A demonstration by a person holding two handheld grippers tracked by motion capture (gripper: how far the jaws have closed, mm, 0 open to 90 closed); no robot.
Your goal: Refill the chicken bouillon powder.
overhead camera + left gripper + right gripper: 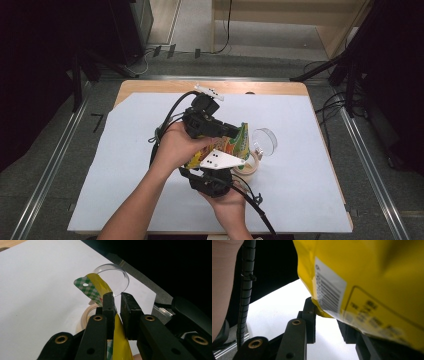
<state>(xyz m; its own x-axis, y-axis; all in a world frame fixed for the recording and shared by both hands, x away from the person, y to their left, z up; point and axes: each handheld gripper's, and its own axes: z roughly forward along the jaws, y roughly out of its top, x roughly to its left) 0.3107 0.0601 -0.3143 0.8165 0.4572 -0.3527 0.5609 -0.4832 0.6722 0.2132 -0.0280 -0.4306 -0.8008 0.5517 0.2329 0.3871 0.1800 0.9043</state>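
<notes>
High view
Bag: a yellow snack bag (pixel 235 142) with a green edge is held up over the white sheet (pixel 125 165), near the middle of the table (pixel 150 86).
Left gripper: the left gripper (pixel 220 131) comes in from the left with the person's left hand (pixel 177 146) wrapped round its body; its tip sits at the bag's far upper side.
Right gripper: the right gripper (pixel 220 167) lies nearer the person, below the bag, carried by the right hand (pixel 229 200); its grey plate covers the bag's lower part.
Forearms: both rise from the near edge, the left one slanting up and to the right.
Nearby: a clear round lid (pixel 264 141) lies just right of the bag, and a roll of tape (pixel 248 167) sits near the bag's lower right.

Left gripper view
Bag and fingers: a thin yellow fold of the bag runs up between the two black fingers (pixel 109 305); its green checked corner with a hang hole sticks out beyond the tips.
Finger state: narrow, pinching the bag, which lies against the left finger.
Behind: the clear lid and the tape roll lie on the white sheet past the tips.

Right gripper view
Bag and fingers: the bag's yellow back, with its barcode label (pixel 329 290), hangs close over the fingers (pixel 310 312); its lower corner dips into the gap, against the left finger.
Finger state: partly apart; the bag hides the right finger, so I cannot tell whether they grip it.
</notes>
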